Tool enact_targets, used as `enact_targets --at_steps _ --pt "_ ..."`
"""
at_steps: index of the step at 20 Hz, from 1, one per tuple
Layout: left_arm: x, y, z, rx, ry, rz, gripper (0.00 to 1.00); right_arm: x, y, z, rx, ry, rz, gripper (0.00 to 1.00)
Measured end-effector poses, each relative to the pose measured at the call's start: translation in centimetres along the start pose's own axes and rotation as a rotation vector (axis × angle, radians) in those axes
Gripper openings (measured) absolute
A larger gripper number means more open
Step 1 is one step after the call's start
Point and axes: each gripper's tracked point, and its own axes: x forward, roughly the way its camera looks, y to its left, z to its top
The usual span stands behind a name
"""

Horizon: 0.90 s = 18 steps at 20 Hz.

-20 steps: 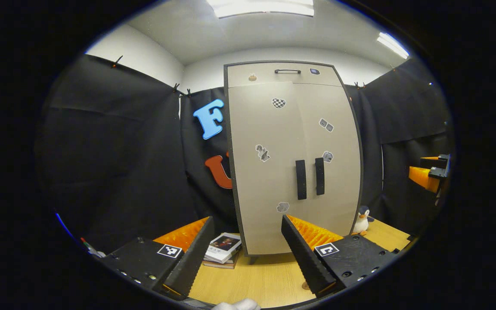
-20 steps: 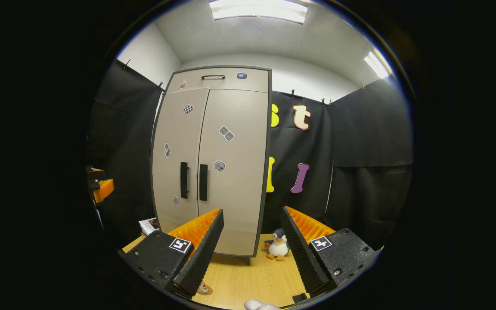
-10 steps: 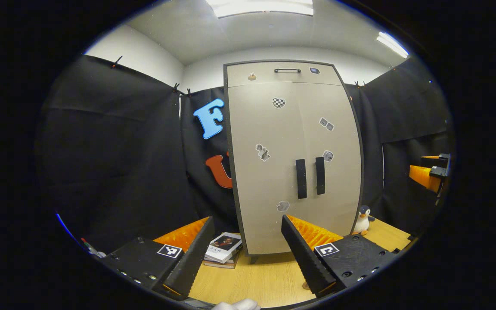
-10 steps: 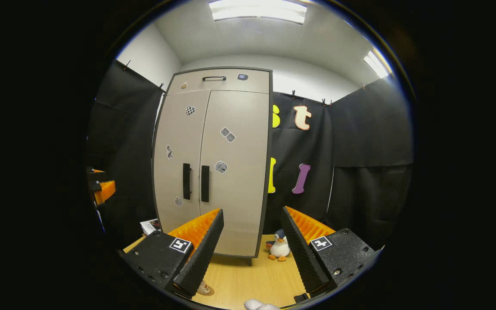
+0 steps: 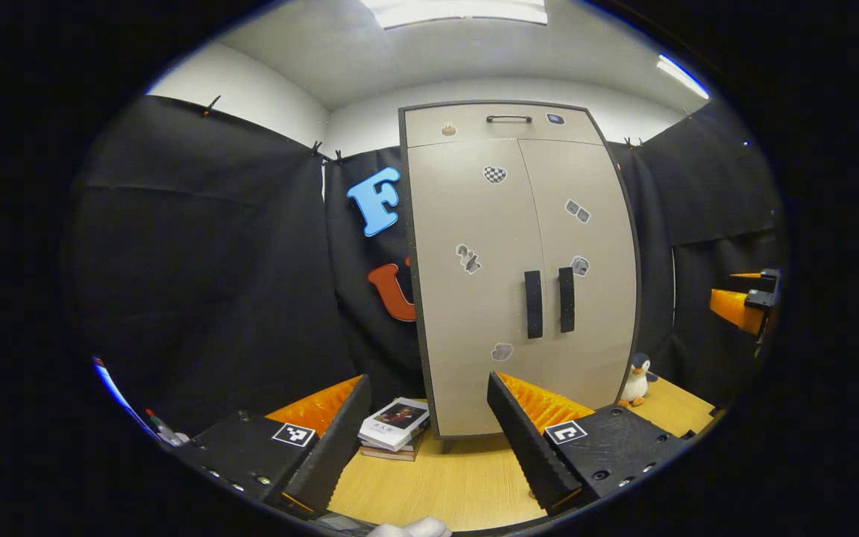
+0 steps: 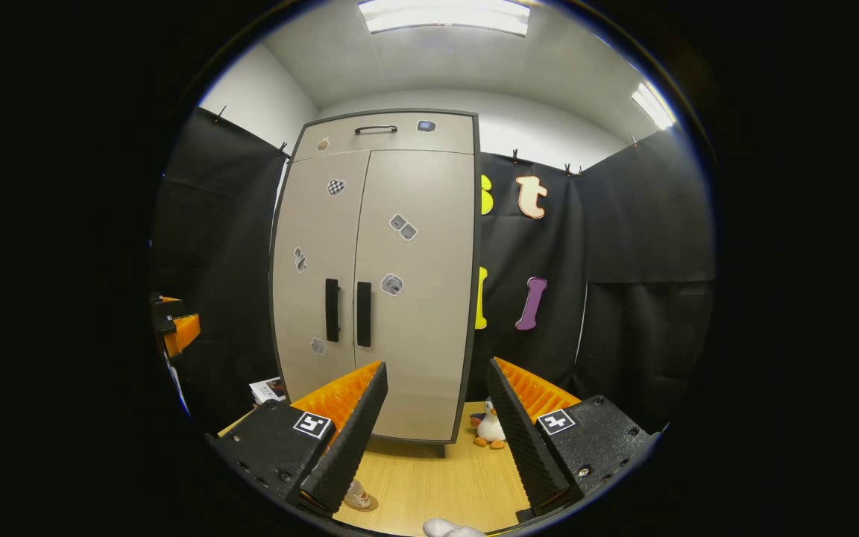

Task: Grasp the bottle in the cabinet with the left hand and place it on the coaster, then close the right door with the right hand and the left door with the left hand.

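Observation:
A tall beige cabinet (image 5: 474,246) stands on the wooden table with both doors shut, so its inside is hidden. Two black handles (image 5: 549,302) sit side by side at the door seam. My left gripper (image 5: 426,380) is open and empty, held well back from the cabinet's lower left corner. The right gripper (image 6: 436,365) is also open and empty, facing the right door (image 6: 418,291) from a distance. A small round tan thing (image 6: 361,498), perhaps the coaster, lies on the table by the right gripper's left finger, partly hidden.
A stack of books (image 5: 394,426) lies on the table left of the cabinet. A penguin toy (image 6: 489,429) stands at its right foot. The other gripper shows at each view's edge: right gripper (image 5: 743,302), left gripper (image 6: 174,327). Black cloth walls surround the table (image 5: 437,485).
The cabinet has slid slightly to the right in both views, so both grippers have shifted a little. Both stay open, and the doors stay shut.

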Motion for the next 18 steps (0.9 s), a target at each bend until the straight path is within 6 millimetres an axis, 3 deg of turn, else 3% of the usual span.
enact_targets --at_steps 18 --pt "0.29 0.48 0.20 0.002 0.000 0.004 0.96 0.21 0.53 0.85 -0.012 -0.012 0.008 0.83"
